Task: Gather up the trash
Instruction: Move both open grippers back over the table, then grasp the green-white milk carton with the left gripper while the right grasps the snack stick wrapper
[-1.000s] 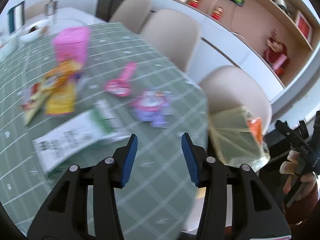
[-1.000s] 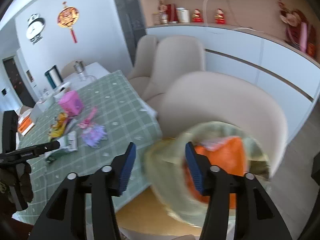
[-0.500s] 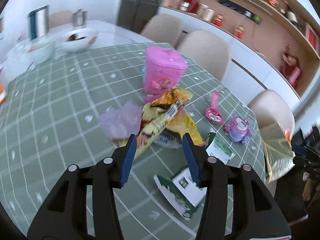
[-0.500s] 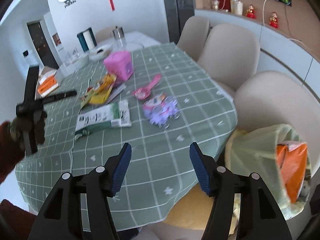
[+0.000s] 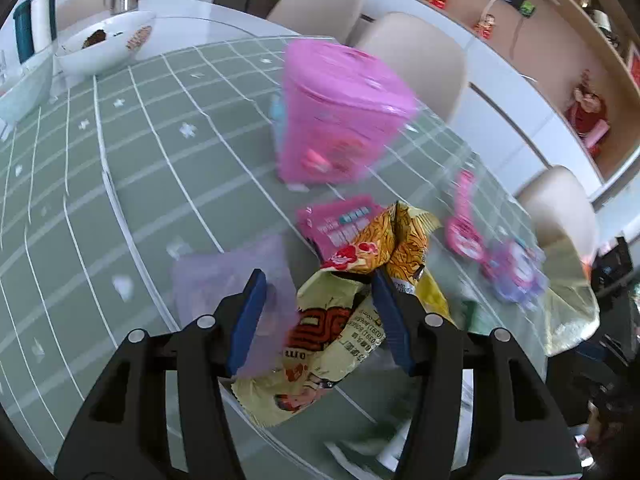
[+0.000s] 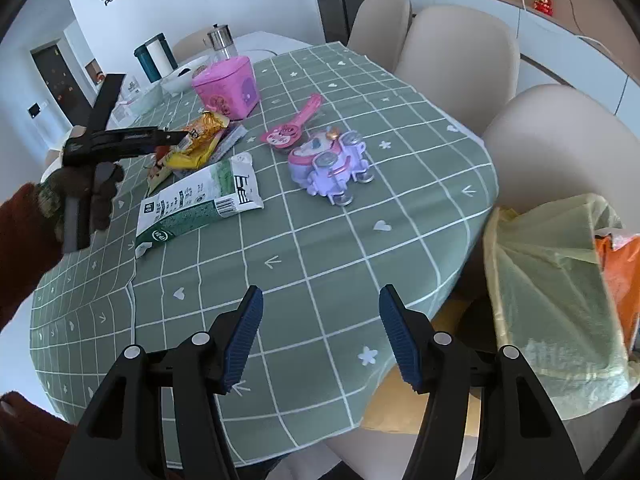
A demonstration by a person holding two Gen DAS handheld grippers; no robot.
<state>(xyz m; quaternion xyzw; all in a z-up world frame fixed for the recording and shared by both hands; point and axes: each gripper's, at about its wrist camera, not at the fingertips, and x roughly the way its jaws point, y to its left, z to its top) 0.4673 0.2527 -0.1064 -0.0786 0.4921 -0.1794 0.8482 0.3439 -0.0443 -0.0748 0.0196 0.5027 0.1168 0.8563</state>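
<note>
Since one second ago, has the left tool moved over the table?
Yes. The left tool went from the table corner near the beige chair to the yellow snack wrappers, close to the pink box.

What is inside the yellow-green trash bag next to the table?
Inside the yellow-green trash bag an orange package shows at the open top. The film is only half transparent, so whatever lies deeper in the bag cannot be seen.

Crumpled yellow wrappers heaped on the green cloth, near the pink tub; pale purple packet flat beside them; green-white carton flattened; yellow bag open beside table edge, orange trash inside.
</note>
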